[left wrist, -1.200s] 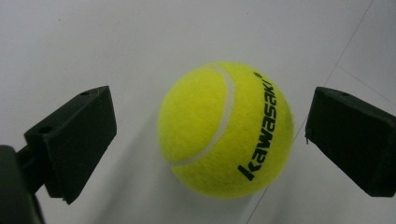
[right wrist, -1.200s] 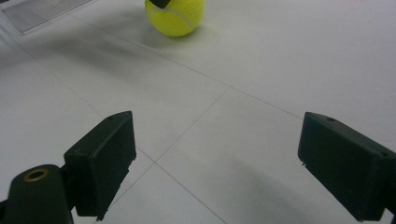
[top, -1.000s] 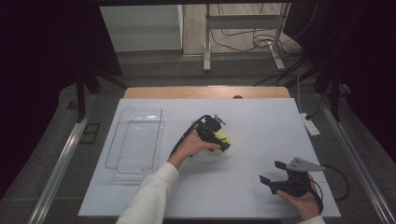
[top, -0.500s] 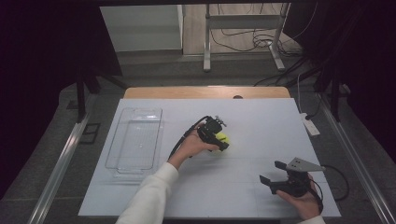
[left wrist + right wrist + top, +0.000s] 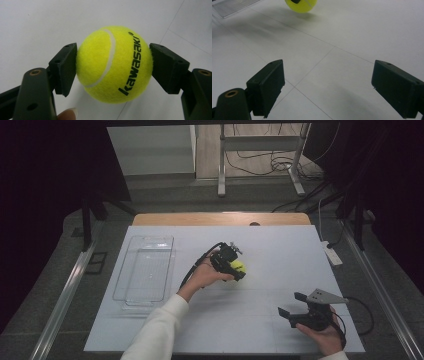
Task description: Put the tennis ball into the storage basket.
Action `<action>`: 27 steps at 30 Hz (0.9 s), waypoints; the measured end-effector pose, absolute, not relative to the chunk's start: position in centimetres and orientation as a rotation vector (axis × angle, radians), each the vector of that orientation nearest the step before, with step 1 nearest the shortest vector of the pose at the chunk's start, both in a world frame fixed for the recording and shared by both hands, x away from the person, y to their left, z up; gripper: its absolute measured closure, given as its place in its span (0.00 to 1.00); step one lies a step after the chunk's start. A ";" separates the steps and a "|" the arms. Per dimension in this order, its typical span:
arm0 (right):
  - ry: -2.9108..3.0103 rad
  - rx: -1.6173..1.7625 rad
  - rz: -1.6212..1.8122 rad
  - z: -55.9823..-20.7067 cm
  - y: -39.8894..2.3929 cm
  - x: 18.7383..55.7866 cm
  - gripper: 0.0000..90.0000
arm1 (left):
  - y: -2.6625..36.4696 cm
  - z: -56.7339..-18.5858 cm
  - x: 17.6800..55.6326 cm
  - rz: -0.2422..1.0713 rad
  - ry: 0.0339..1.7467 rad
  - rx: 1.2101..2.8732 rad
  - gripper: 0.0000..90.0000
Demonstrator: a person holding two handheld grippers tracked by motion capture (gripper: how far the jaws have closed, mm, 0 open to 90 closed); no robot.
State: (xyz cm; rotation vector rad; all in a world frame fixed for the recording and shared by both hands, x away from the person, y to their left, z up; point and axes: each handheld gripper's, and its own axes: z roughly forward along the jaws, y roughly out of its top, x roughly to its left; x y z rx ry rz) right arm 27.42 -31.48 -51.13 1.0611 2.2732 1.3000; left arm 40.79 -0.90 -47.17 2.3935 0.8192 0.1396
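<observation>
Nearest to me, low on the right of the high view, my right gripper rests in the hand just above the white table, its jaws spread wide with nothing between them; in the right gripper view I see bare table surface past the two pads.

Further out, near the middle of the table, my left gripper has clamped the tennis ball. The ball is bright yellow felt with a white curved seam and black "kawasaki" lettering. Being round, it has no long axis; the lettering runs up its right half in the left gripper view, reading bottom to top. Both pads press its sides, one left, one right, so the jaws are stopped at the ball's width.

Farthest left lies a clear plastic tray, well apart from the ball.
</observation>
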 end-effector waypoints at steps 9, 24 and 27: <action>2.269 1.064 1.303 -51.1 -31.5 27.4 0.13 | -0.4 -46.4 40.7 0.159 0.815 2.378 0.30; 2.267 1.065 1.306 -51.2 -31.5 27.4 0.13 | 0.6 -45.1 40.4 0.182 0.820 2.338 0.30; 2.266 1.065 1.308 -51.1 -31.5 27.4 0.13 | 0.7 -44.9 40.3 0.189 0.823 2.328 0.30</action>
